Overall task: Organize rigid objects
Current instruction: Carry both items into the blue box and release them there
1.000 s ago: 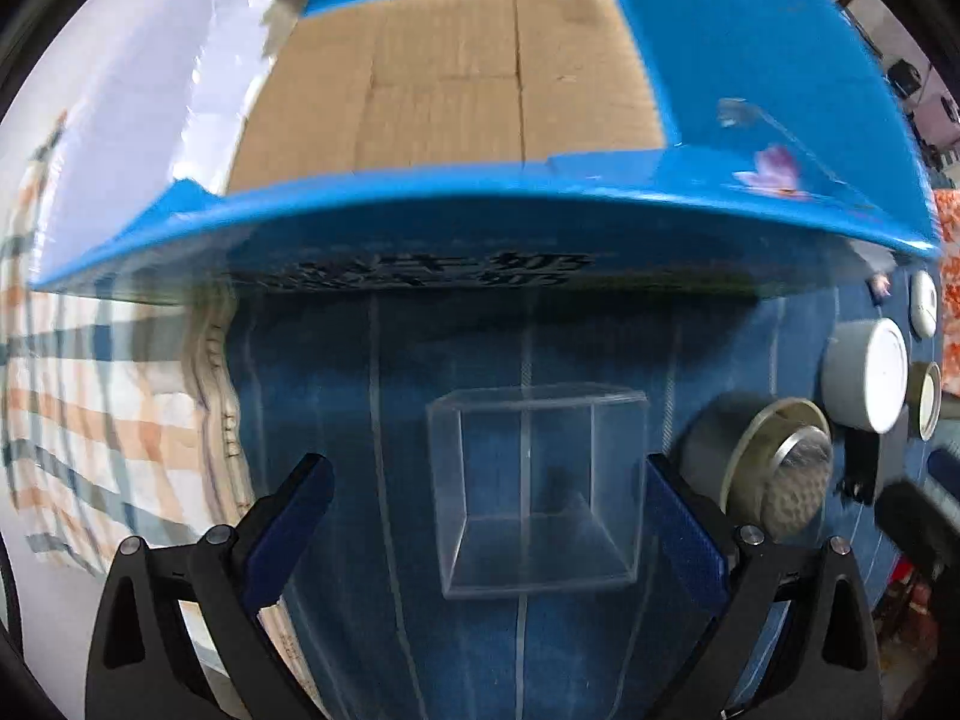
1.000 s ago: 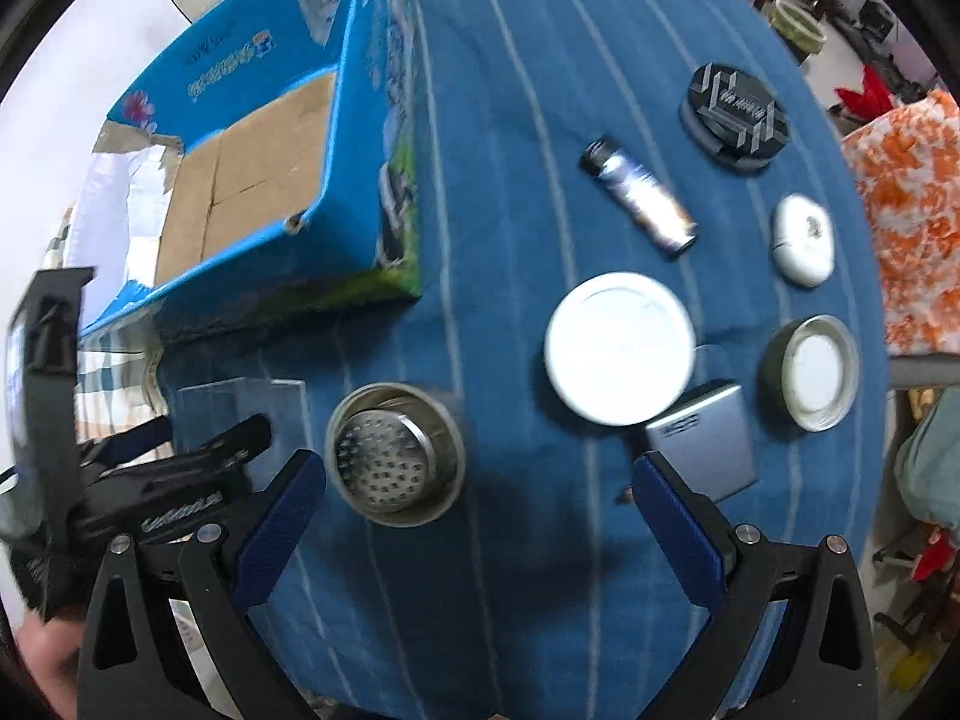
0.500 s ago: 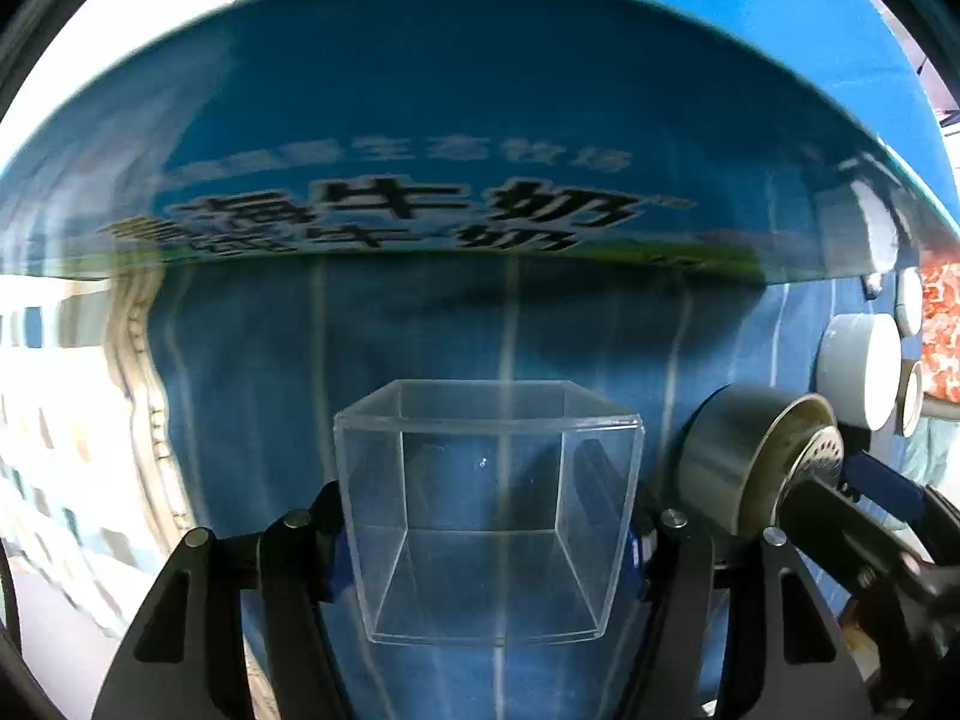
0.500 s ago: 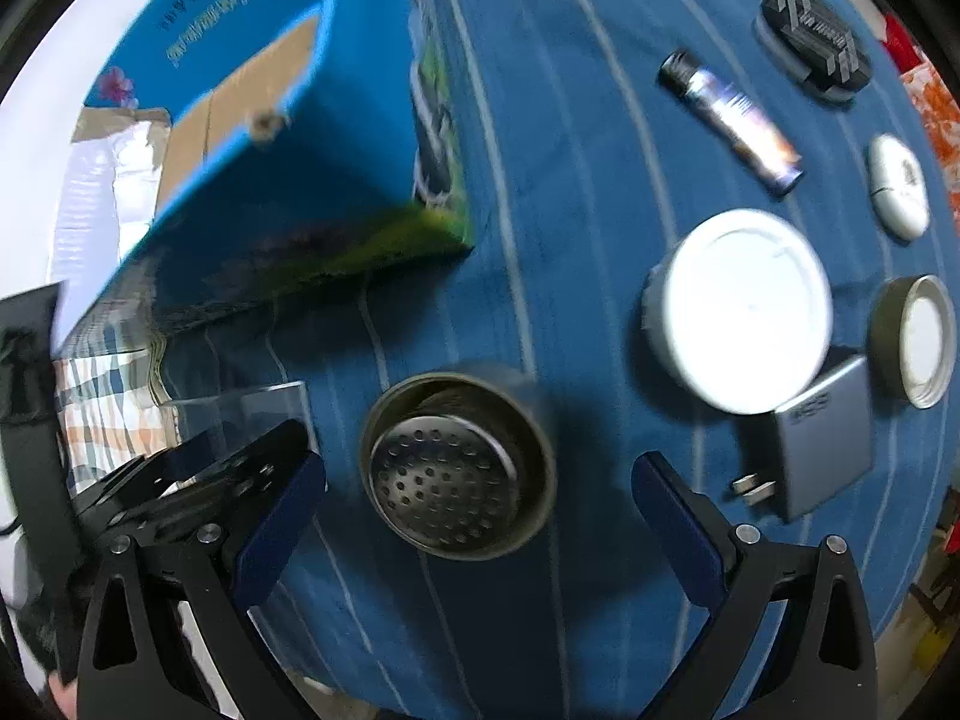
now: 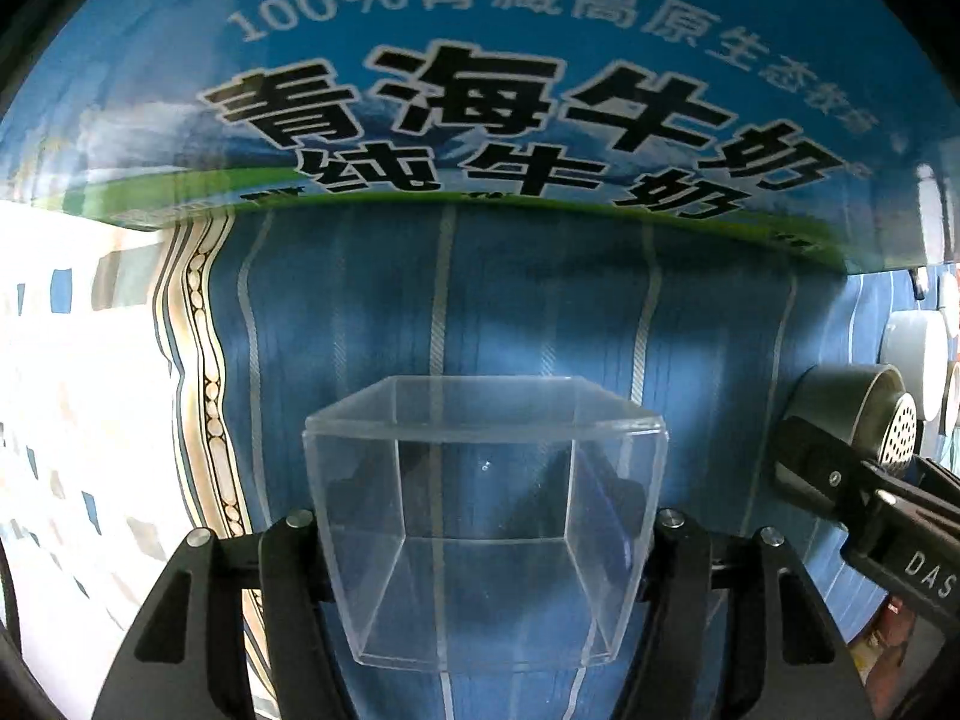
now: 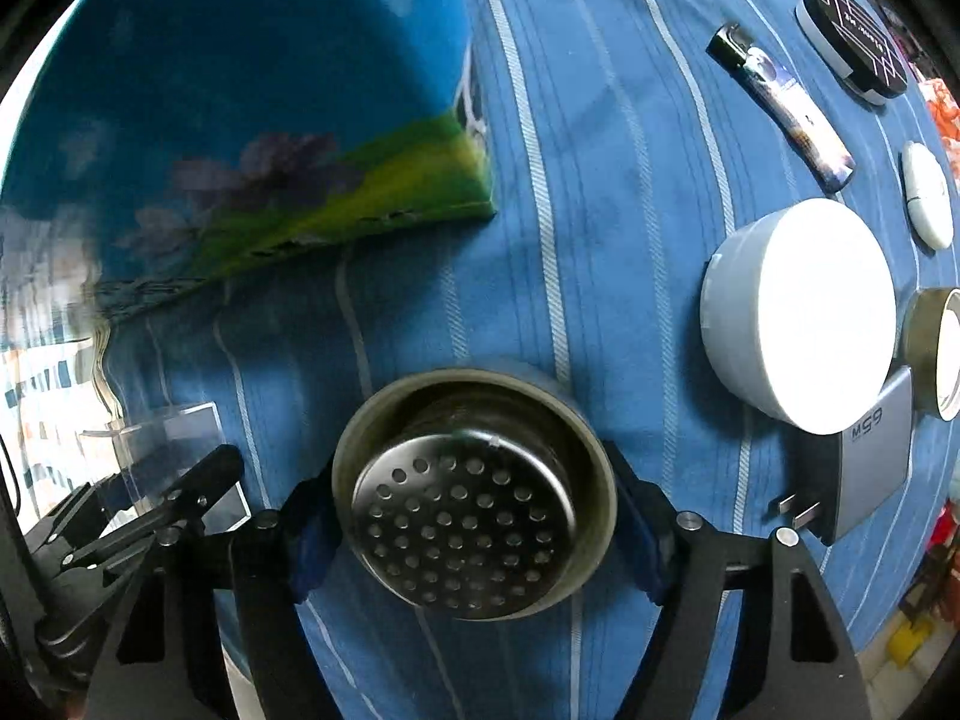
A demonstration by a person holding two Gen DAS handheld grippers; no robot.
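Observation:
My left gripper (image 5: 480, 516) is shut on a clear plastic box (image 5: 480, 516) that stands on the blue striped cloth in front of the blue milk carton box (image 5: 480, 90). My right gripper (image 6: 474, 516) is shut on a round metal strainer cup (image 6: 474, 504), its fingers pressed on both sides. The strainer cup also shows at the right of the left wrist view (image 5: 864, 426). The clear box (image 6: 174, 456) and the left gripper show at the lower left of the right wrist view. The carton (image 6: 228, 120) fills that view's upper left.
On the cloth to the right lie a white round lid (image 6: 804, 312), a grey power adapter (image 6: 864, 468), a metal-rimmed lid (image 6: 936, 348), a white oval case (image 6: 927, 201), a printed lighter (image 6: 786, 102) and a black round tin (image 6: 852, 42). A checked cloth (image 5: 78, 396) lies left.
Both grippers have dropped lower and moved forward. The left one closed on the clear box. The right one closed on the strainer cup.

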